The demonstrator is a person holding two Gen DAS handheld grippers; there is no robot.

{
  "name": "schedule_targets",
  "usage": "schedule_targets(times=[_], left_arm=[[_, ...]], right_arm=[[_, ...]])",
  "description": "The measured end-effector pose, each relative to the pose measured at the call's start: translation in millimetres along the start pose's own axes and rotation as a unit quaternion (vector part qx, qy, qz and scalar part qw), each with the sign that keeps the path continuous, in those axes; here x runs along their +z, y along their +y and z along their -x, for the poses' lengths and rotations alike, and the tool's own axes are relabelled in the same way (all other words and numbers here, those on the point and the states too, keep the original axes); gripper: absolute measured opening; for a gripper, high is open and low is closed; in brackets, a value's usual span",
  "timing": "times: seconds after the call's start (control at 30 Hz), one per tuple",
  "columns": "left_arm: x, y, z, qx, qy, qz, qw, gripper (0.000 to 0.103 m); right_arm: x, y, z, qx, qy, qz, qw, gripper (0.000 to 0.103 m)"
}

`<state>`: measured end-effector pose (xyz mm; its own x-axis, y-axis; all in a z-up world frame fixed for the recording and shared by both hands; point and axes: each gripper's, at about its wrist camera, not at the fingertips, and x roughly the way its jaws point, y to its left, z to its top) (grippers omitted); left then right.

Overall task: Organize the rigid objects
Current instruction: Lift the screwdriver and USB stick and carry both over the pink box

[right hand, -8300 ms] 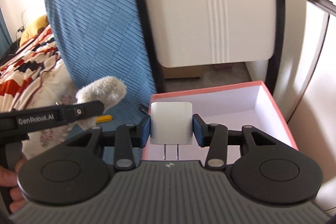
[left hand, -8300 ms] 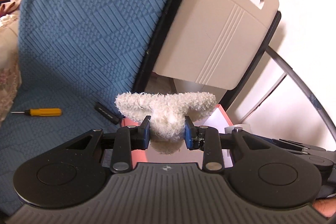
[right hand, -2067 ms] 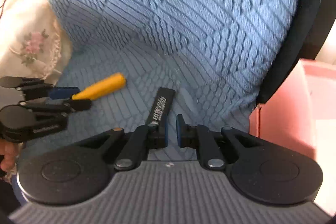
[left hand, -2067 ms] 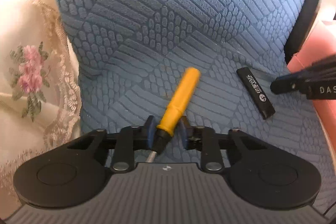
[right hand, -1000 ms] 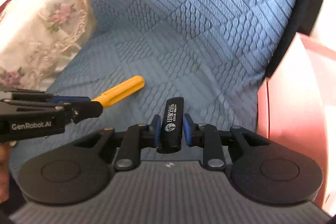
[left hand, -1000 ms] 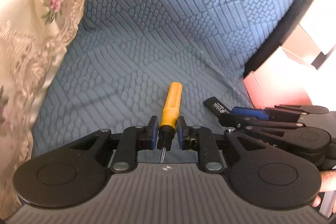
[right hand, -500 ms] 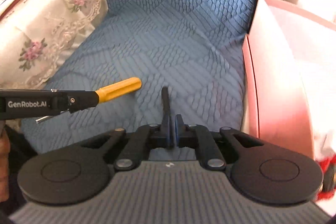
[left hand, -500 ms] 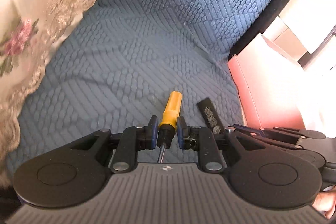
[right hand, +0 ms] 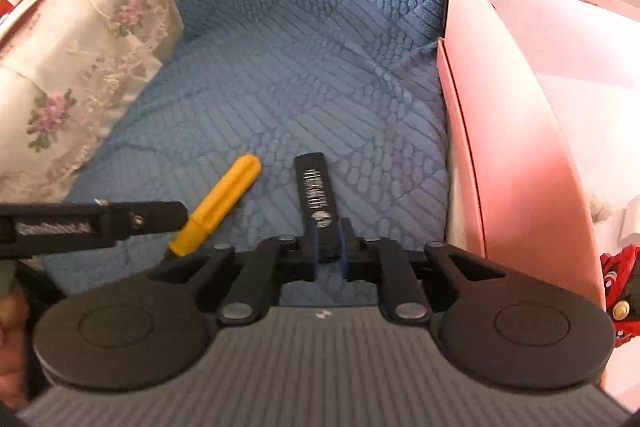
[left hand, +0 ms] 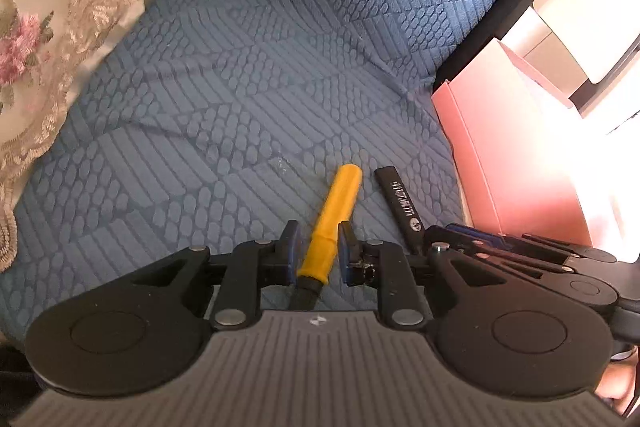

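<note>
Screwdriver (left hand: 328, 223) between left jaws, black bar (right hand: 318, 203) between right jaws

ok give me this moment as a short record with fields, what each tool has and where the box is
left tool: shut on the yellow screwdriver, near the handle's dark end
right tool: jaws just widened, black stick between them, pads against its sides
surface: blue textured cushion
pink box: right of both items, open top
both items: off the cushion or not, unclear
</note>
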<state>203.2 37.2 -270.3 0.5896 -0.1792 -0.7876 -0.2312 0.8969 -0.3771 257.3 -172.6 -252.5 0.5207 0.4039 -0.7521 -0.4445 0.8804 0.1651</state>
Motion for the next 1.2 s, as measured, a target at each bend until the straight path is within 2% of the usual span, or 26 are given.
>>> schedule_targets(times=[0.03,0.13,0.3,0.4,0.5,0.53,0.6,0.8,1.1,1.2], left_arm=[[1.4,-0.2,-1.4,-0.001,0.001,0.001,1.0000,0.024],[2.9,1.3,-3.7,-0.003,0.003,0.002,1.0000,0.027],[3.8,2.6,-3.9,-0.004,0.000,0.002,1.0000,0.028],[3.6,1.6,-2.9,-0.003,-0.003,-0.001,1.0000,0.033],[2.7,0.1,-2.9,0.000,-0.003,-0.007,1.0000,0.035],[2.5,-0.3,-3.2,0.001,-0.003,-0.009,1.0000,0.035],[2.1,-1.2,-3.5,-0.001,-0.002,-0.011,0.9999,0.035],[2.0,-4.7,-6.8,-0.004,-0.001,-0.025,0.9997,0.035],[-3.9,-16.1,-15.2,0.001,0.009,-0.066,0.9978,0.035],[-6.9,-20.5,-18.4,0.009,0.012,-0.085,0.9963,0.035]], right_arm=[[0.4,-1.4,-1.5,0.001,0.000,-0.003,1.000,0.035],[1.5,-4.8,-5.1,-0.002,-0.004,-0.012,1.000,0.041],[3.4,-1.7,-13.8,0.009,-0.006,0.003,1.000,0.040],[5.5,10.0,-17.8,0.008,-0.026,0.035,0.999,0.039],[5.4,17.3,-26.5,-0.003,-0.021,0.055,0.998,0.036],[4.2,17.5,-29.4,-0.010,-0.018,0.059,0.998,0.032],[3.2,15.4,-29.9,-0.012,-0.024,0.058,0.998,0.027],[0.2,9.2,-19.0,0.002,-0.010,0.043,0.999,0.027],[-26.9,11.0,1.6,-0.044,0.016,0.048,0.998,0.027],[-29.9,9.0,2.9,-0.042,0.018,0.038,0.998,0.027]])
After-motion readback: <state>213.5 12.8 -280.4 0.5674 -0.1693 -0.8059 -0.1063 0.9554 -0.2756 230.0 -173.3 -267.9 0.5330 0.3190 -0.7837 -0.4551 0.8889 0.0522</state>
